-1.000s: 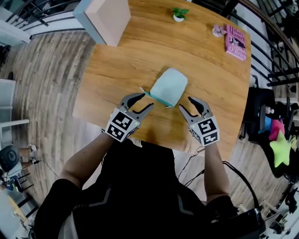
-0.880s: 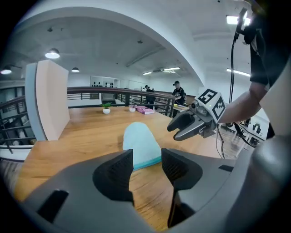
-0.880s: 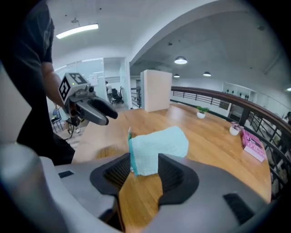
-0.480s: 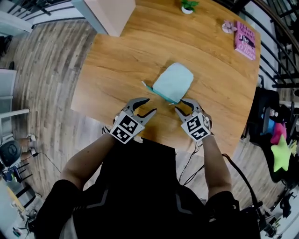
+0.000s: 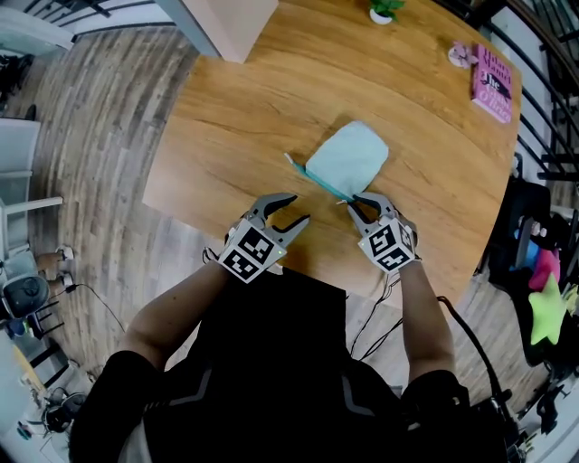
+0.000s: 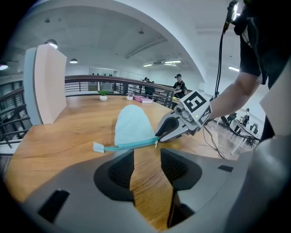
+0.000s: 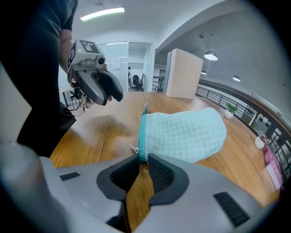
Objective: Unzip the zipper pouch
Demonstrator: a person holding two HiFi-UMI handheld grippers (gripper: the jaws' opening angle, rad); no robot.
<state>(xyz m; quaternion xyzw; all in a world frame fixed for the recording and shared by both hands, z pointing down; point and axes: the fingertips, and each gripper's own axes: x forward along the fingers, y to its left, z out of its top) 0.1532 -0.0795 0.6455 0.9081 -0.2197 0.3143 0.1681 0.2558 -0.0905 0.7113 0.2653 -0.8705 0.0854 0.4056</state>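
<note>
Nearest the person, the left hand-held gripper (image 5: 288,214) hovered over the worktop's (image 5: 235,127) near edge, jaws moderately apart with only bare wood between them. To its right, the right hand-held gripper (image 7: 142,157) had narrowed to a slit, its tips pinching the near end of the teal zipper (image 7: 142,132). The zipper pouch (image 5: 348,158) lay flat near the worktop's middle, its zipper edge facing both grippers. At the far edge sat a pink book (image 5: 496,72) and a small potted plant (image 5: 384,9).
</note>
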